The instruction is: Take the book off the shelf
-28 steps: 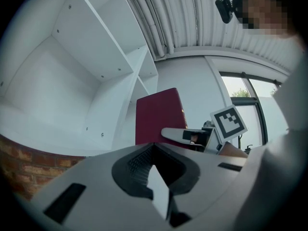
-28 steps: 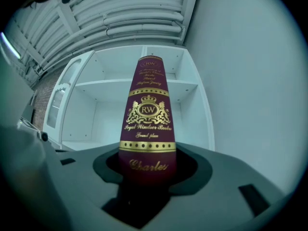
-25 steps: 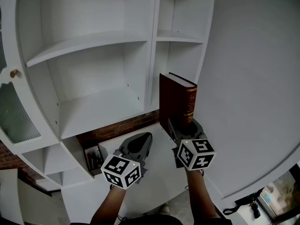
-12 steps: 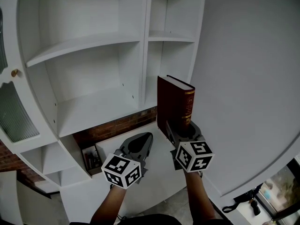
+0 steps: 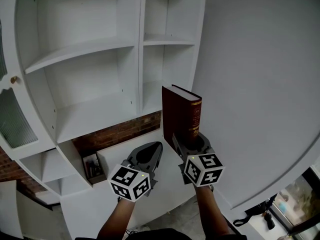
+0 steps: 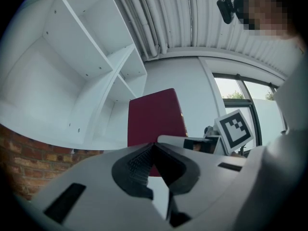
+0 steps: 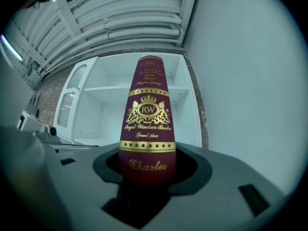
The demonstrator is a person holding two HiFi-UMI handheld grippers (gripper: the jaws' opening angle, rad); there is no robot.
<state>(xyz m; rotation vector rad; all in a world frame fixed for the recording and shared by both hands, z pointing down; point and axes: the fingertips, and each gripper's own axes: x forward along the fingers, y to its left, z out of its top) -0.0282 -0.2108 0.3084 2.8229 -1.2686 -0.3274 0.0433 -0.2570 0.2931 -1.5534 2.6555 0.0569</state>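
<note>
Upright in the air, a dark red hardback book [image 5: 181, 115] with gold lettering down the spine, clamped at its lower end by the right gripper [image 5: 192, 140]. Jaws spread wide to the book's full thickness, one pad pressed against each cover, spine facing back along the gripper. Held out in front of the white shelf unit [image 5: 90, 46], clear of every shelf and close to the unit's right-hand compartment. Just beside the book's foot, on its left and apart from it, the left gripper [image 5: 156, 146]. Jaws brought together tip to tip, with nothing between them. Past those closed tips in the left gripper view, the book's plain red cover. Below the shelves, a strip of red brick wall [image 5: 120, 133].
</note>
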